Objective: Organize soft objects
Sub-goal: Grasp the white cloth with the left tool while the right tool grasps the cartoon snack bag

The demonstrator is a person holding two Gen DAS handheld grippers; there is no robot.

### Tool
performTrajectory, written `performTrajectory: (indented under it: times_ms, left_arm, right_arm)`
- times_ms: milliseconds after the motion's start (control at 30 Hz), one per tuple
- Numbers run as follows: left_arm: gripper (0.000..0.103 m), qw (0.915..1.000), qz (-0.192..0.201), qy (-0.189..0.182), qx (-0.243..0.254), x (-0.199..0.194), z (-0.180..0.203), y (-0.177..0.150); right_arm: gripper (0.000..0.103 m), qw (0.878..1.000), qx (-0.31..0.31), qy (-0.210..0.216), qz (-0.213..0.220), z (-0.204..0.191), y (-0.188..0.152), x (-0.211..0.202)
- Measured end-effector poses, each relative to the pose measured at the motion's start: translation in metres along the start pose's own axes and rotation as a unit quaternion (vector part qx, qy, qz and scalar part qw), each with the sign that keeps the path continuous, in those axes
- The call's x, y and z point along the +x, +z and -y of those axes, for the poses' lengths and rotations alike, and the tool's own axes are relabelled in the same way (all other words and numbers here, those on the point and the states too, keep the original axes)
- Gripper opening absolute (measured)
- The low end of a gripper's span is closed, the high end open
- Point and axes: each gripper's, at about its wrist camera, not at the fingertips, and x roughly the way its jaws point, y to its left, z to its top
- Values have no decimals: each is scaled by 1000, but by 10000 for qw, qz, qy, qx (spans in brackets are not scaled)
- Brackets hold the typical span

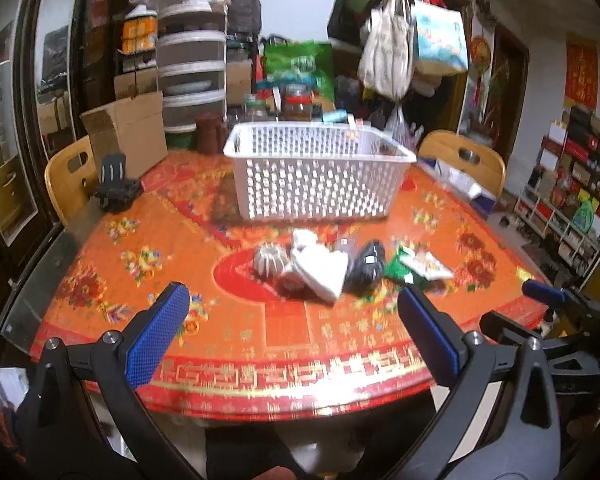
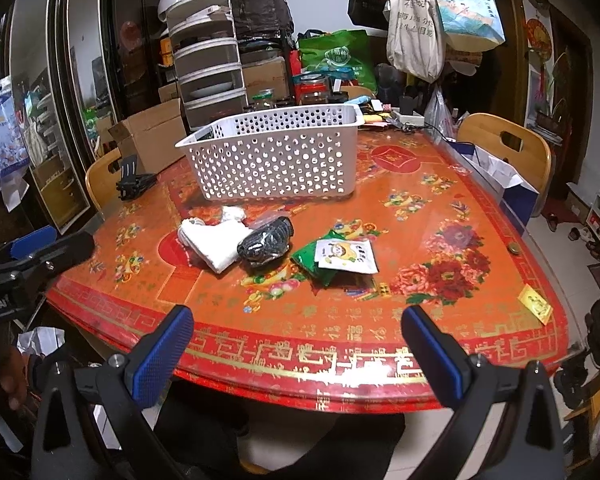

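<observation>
Surface (image 2: 440, 216) red, floral: white basket (image 2: 276, 156) at rear; white cloth (image 2: 216, 244), black bundle (image 2: 266, 240), green packet (image 2: 336, 258) clustered near centre. Left hand-held gripper (image 1: 294, 332) and right hand-held gripper (image 2: 298, 346) released, jaws spread, nothing held.

Tablecloth (image 2: 420, 216): red-orange, floral, gold border. Basket (image 2: 276, 156): white, perforated. Towel (image 2: 216, 242): white. Bundle (image 2: 266, 242): black. Packet (image 2: 332, 258): green, white label. Finger pads (image 2: 162, 356): blue.

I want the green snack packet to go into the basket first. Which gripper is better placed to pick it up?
Probably the right gripper. It is open and the green snack packet lies almost straight ahead of it. For the left gripper, also open, the packet sits off to its right, beyond the white cloth.
</observation>
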Motion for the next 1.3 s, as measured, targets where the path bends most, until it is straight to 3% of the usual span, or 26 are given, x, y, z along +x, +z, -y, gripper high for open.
performTrajectory:
  times_ms: [100,167,300,467,567,800,1000,1233,1300]
  left_arm:
    - [103,9997,214,-17,-114,8,-11,4]
    - [103,9998,151,114,-109,26,-19,8]
    - [103,9983,-577,55,-5,76,-31,12]
    - [103,9925,-952,-764,-31,118,-28,10]
    - [101,9918,-1017,-757,187,135,-14,6]
    - [70,9882,-1244,-852,277,167,3,-1]
    - [49,9871,-1244,-973,255,171,4,-2]
    - [34,9866,-1262,-1006,234,176,2,-4]
    - [29,9863,-1276,-1020,213,177,1,-4]
  right_arm:
    - [103,9997,-54,-59,247,8,0,9]
    - [103,9998,-54,-134,130,16,2,23]
    - [103,9994,289,32,-167,38,4,47]
    - [103,9974,497,-95,-512,58,6,76]
    - [103,9971,517,79,-554,60,7,85]
    - [96,9961,453,255,-707,56,15,111]
    - [94,9947,602,372,-745,61,23,128]
    - [86,9949,481,265,-841,58,31,144]
    - [79,9949,442,218,-886,57,31,148]
